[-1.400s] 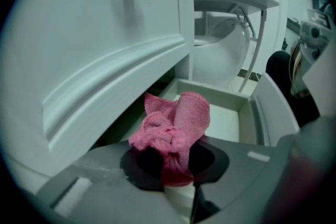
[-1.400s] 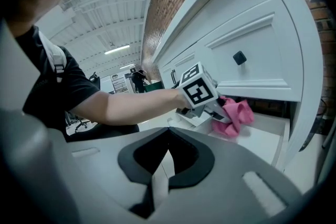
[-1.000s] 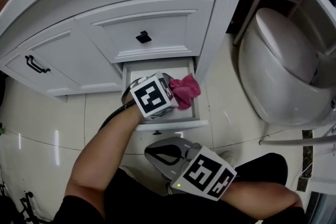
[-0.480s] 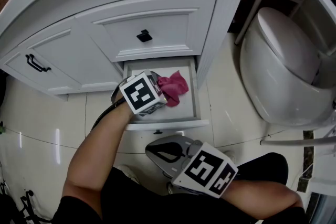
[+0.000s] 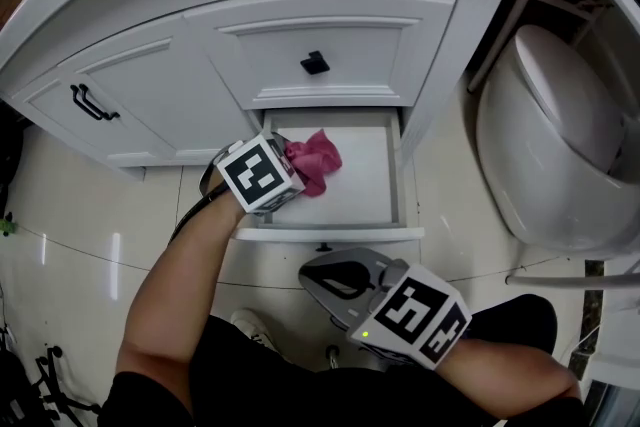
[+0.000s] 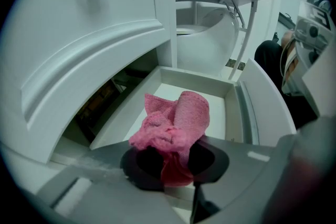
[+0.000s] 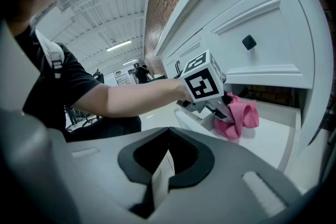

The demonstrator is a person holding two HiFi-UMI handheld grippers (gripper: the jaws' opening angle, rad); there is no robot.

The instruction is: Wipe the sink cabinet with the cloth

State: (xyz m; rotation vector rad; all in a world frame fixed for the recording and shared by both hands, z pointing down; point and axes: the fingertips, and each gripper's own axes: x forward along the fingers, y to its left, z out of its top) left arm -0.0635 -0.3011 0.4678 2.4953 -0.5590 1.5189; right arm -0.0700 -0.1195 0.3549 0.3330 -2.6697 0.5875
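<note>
Sink cabinet: the inside of its open drawer was being wiped.
The left hand-held gripper was clamped on the bunched pink cloth, which rested on the drawer floor near its left wall. Flatter contact and overlapping strokes would likely clean better. The right hand-held gripper hung before the drawer, jaws together and empty. A second earlier the cloth had been toward the right side.

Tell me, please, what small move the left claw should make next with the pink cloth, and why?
Probably sweep it rightward across the drawer floor. The left claw is shut on the pink cloth, which sits near the open drawer's left wall, with bare floor stretching to its right.
</note>
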